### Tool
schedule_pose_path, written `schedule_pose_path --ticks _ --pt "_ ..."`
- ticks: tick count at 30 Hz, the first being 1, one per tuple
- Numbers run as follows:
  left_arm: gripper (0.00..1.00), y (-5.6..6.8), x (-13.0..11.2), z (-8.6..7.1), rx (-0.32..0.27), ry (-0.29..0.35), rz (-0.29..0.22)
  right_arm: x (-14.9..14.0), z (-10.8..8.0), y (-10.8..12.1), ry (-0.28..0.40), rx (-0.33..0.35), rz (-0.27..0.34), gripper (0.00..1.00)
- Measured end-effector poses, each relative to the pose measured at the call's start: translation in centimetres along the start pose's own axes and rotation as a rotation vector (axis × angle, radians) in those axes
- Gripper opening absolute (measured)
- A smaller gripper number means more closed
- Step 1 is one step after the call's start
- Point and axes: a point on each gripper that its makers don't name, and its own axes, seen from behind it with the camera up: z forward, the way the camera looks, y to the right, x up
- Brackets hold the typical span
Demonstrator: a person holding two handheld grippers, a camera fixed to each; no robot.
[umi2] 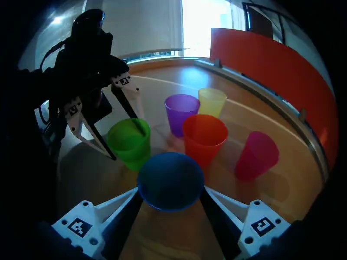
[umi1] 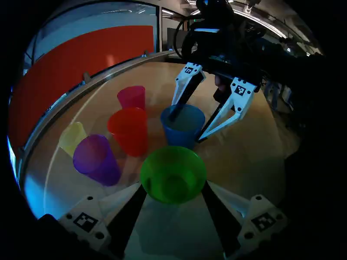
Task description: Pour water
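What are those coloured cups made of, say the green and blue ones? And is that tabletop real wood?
The tapered green cup and the tapered blue cup look like thin translucent plastic: light glows through their walls. The pale brown tabletop looks like wood or wood-look laminate with a glossy finish: it reflects the cups and window light. Which one, I cannot tell.

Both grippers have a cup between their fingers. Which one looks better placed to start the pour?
Right, tentatively. The right gripper grips the blue cup, whose inside shows a pale surface, possibly water, with the red cup close beside. The left gripper grips the green cup equally; its contents are unclear.
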Motion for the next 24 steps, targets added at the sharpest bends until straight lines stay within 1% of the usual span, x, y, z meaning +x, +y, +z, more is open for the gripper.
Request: schedule_pose_path --ticks 6,12,18,24 --pt "0.87 0.1 -0.5 0.1 0.006 -0.019 0.019 -0.3 -0.1 -0.1 -0.005 -0.001 -0.001 0.92" --pt "0.87 0.1 -1.0 -0.1 0.015 -0.032 0.015 -1.1 -0.5 0.1 -0.012 -0.01 0.005 0.93" --pt "0.87 0.1 -1.6 -0.6 0.025 -0.041 0.015 -2.0 -1.3 0.2 -0.016 -0.024 0.013 0.92" --pt "0.87 0.0 -2.2 -1.5 0.046 -0.047 0.014 -2.8 -2.2 0.3 -0.015 -0.045 0.028 0.93"
